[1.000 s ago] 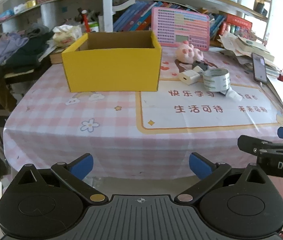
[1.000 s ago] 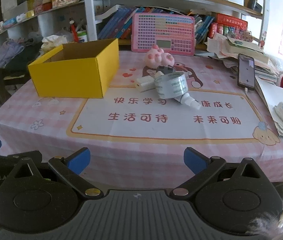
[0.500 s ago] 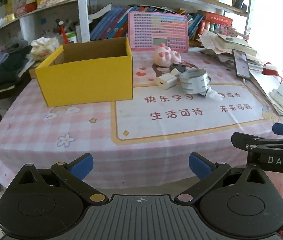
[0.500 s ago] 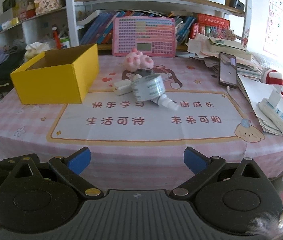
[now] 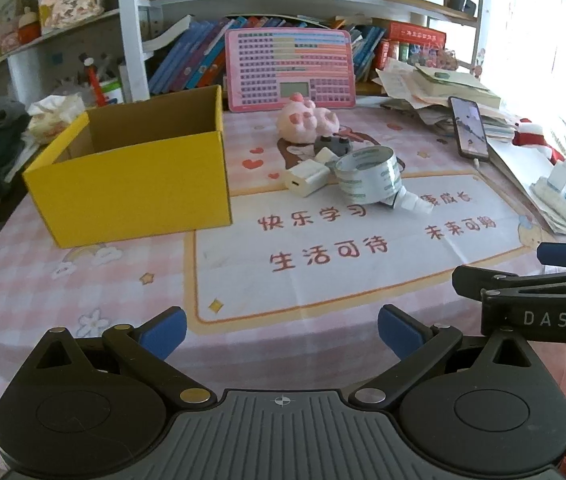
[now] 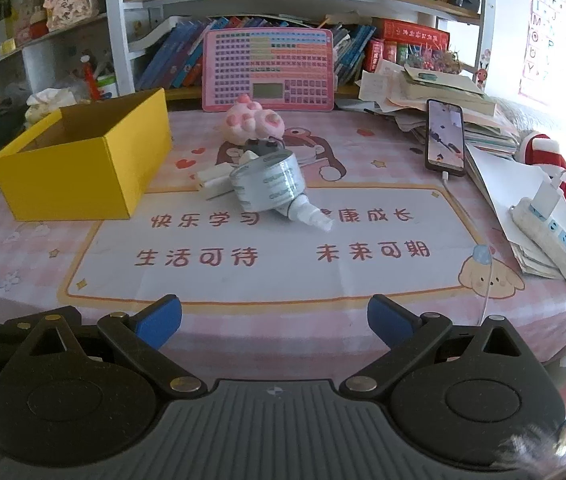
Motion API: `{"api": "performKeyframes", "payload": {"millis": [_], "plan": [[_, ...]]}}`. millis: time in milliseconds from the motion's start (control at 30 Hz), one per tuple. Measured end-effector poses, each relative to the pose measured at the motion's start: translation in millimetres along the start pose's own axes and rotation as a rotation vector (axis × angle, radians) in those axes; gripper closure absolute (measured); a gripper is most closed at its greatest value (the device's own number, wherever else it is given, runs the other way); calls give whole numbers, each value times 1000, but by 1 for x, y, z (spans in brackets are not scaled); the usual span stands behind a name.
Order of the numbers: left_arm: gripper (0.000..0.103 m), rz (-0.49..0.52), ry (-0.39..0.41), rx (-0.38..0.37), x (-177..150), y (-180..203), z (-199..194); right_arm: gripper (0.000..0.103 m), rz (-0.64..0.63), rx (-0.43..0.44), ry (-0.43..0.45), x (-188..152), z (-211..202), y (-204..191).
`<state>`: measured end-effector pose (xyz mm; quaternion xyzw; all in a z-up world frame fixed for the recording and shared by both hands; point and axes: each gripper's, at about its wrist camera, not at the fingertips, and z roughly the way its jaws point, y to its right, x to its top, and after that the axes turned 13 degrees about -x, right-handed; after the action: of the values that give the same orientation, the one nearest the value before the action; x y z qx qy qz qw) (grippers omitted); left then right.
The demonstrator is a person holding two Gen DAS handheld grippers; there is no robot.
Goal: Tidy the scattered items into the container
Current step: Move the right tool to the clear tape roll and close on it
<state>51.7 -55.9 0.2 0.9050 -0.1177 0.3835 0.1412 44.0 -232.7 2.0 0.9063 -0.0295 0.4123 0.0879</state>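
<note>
Cluttered shelves back a pink checked surface (image 6: 363, 148). Left claw (image 5: 281, 330) and right claw (image 6: 275, 320), both released and empty, hover at its near edge. Scattered items, tape roll (image 6: 269, 186) foremost, lie beside the empty yellow box (image 6: 79, 160). Step: approach; next, reach forward and grasp.

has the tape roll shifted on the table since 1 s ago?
No. The tape roll keeps its place against the white charger and the printed mat border; only the cameras have moved, changing the framing.
</note>
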Motion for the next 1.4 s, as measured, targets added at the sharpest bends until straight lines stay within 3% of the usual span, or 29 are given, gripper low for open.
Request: {"api": "performKeyframes", "payload": {"millis": [367, 800, 1400], "plan": [[1, 6, -33, -31, 19, 0, 41, 2, -19, -9, -58, 22, 42, 4], [6, 42, -60, -56, 53, -1, 79, 2, -24, 8, -55, 60, 79, 11], [7, 60, -116, -18, 90, 6, 123, 2, -118, 159, -90, 108, 145, -4]]}}
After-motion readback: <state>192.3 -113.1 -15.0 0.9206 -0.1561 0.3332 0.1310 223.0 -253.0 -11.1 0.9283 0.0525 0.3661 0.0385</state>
